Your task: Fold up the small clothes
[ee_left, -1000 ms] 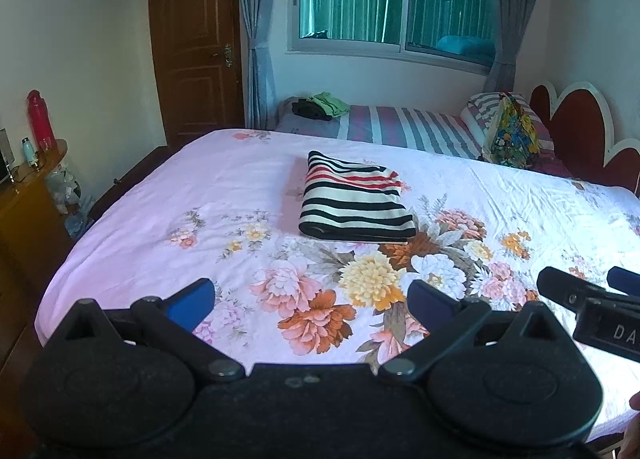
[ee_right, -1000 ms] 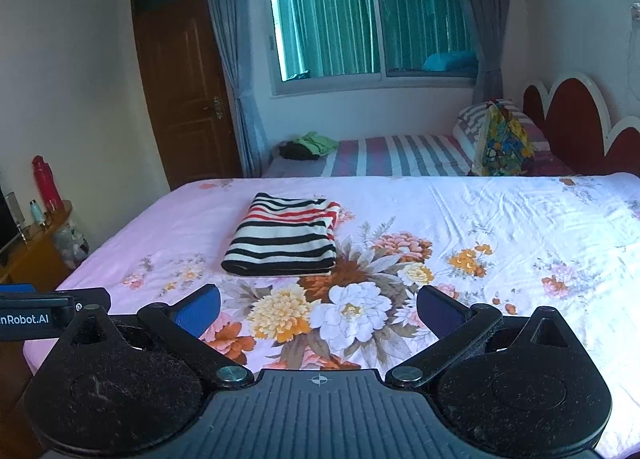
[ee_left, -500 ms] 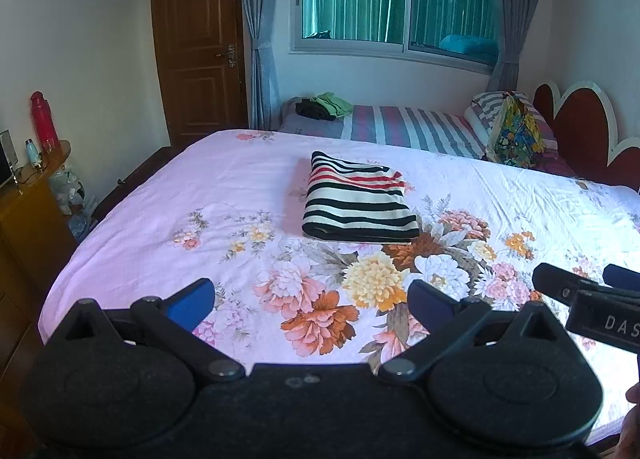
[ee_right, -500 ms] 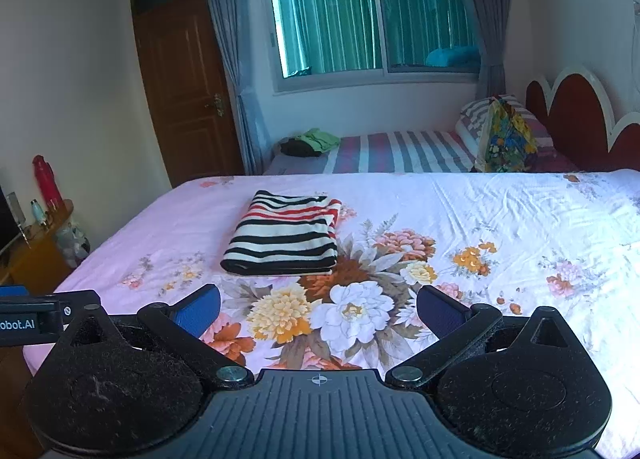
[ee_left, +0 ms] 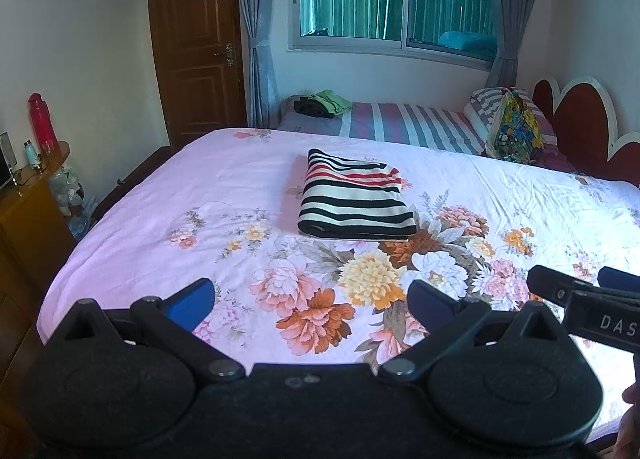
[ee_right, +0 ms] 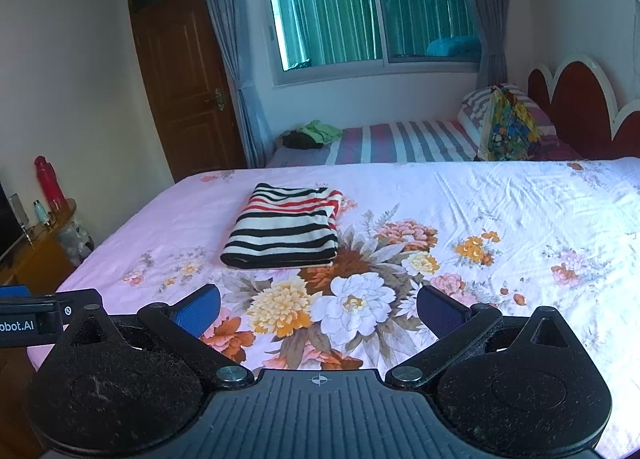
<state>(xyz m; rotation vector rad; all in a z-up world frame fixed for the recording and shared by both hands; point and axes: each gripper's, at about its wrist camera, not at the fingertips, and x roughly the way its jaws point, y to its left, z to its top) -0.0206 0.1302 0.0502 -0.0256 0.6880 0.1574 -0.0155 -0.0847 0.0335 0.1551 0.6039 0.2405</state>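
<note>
A folded garment with black, white and red stripes (ee_left: 354, 199) (ee_right: 286, 229) lies flat in the middle of the flowered pink bedsheet (ee_left: 224, 203) (ee_right: 520, 219). My left gripper (ee_left: 310, 305) hovers open over the near edge of the bed, well short of the garment, nothing between its blue pads. Likewise my right gripper (ee_right: 318, 309) is open and empty, held back from the garment. Each gripper's side shows in the other's view: the right one (ee_left: 588, 299), the left one (ee_right: 44, 313).
A second bed with a striped cover (ee_left: 404, 123) stands behind, with dark and green clothes (ee_left: 322, 103) on it and a colourful bag (ee_left: 516, 131). A wooden cabinet (ee_left: 24, 219) with a red bottle (ee_left: 42, 123) is at left. Door (ee_left: 196, 39) and headboard (ee_left: 580, 123) behind.
Both grippers have drawn back and risen slightly, so the bed and garment sit a little lower in view. The garment has not moved.
</note>
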